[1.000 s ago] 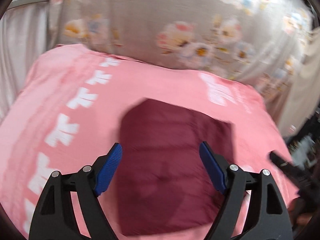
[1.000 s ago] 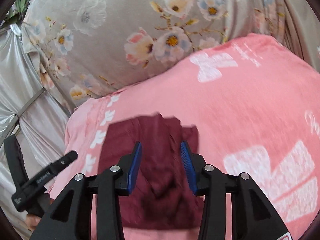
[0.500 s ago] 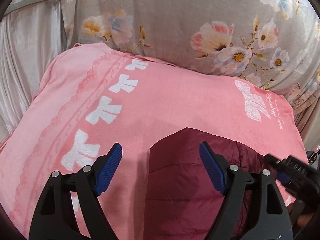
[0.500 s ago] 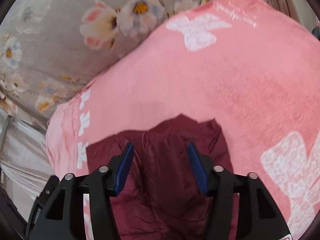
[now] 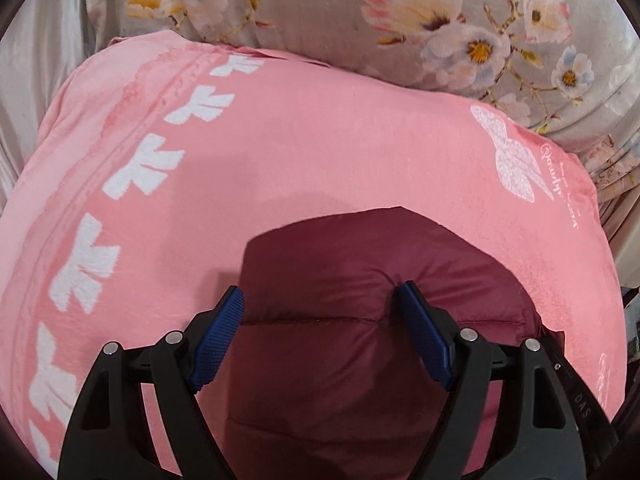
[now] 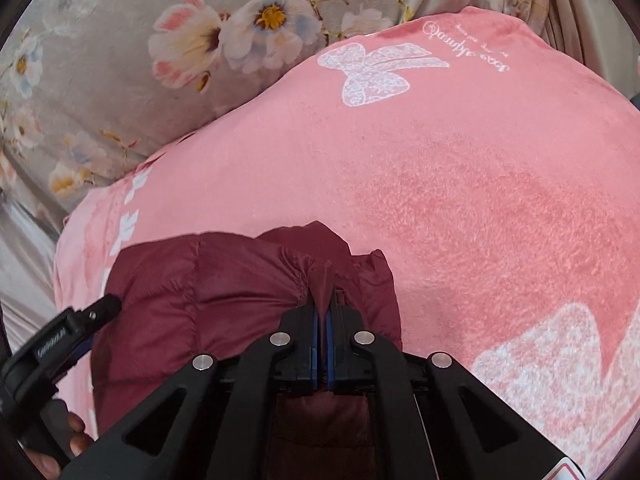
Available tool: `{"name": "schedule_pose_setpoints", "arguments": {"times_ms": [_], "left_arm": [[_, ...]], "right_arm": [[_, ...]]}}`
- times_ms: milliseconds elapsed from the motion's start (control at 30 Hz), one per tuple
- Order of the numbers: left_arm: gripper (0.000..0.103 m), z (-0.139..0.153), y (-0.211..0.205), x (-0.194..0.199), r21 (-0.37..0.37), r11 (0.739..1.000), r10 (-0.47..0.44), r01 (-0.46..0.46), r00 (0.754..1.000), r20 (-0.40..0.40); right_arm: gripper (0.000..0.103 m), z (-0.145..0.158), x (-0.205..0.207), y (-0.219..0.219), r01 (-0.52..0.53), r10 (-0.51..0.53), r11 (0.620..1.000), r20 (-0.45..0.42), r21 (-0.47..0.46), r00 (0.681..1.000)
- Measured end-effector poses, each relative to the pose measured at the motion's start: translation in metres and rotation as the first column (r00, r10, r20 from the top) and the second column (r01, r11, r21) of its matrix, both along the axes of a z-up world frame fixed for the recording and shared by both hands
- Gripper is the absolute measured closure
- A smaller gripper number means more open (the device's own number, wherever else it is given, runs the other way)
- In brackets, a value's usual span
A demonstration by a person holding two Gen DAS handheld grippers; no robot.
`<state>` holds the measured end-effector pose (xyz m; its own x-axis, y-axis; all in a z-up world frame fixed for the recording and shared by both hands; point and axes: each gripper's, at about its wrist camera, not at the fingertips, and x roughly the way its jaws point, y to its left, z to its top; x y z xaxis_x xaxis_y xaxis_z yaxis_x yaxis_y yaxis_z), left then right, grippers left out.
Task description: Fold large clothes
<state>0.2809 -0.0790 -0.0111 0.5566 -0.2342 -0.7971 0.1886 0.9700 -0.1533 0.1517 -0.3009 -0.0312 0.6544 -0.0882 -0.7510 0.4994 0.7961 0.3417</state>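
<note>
Maroon puffer jacket (image 6: 240,280): my right gripper (image 6: 322,304) has just pinched a thin fold, which may slip; my left gripper (image 5: 320,304) straddles it, jaws apart.

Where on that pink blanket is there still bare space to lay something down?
The pink blanket is bare between the maroon jacket and the floral bedding, and right of the jacket toward the big white bow. It is crowded at the jacket, where both grippers work.
</note>
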Motion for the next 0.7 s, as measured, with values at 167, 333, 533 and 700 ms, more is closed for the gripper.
{"name": "schedule_pose_setpoints", "arguments": {"times_ms": [167,333,533,700], "left_arm": [[0.016,-0.019,-0.009,0.001,0.018,1.000,0.003,-0.003,1.000,0.012],[0.011,-0.033,-0.012,-0.003,0.029,1.000,0.005,-0.007,0.998,0.056],[0.007,-0.045,-0.011,-0.006,0.021,1.000,0.018,-0.020,0.996,0.092],[0.005,-0.050,-0.017,-0.009,0.059,0.998,0.027,-0.034,0.992,0.125]], "right_arm": [[0.100,-0.019,0.002,0.002,-0.035,0.035,0.999,0.008,-0.030,0.999],[0.100,-0.028,0.004,0.013,-0.054,0.056,0.991,0.014,-0.124,0.998],[0.100,-0.037,0.002,0.019,-0.051,0.058,0.985,0.037,-0.166,0.998],[0.100,-0.042,0.001,0.016,-0.052,0.059,0.989,0.047,-0.139,0.997]]}}
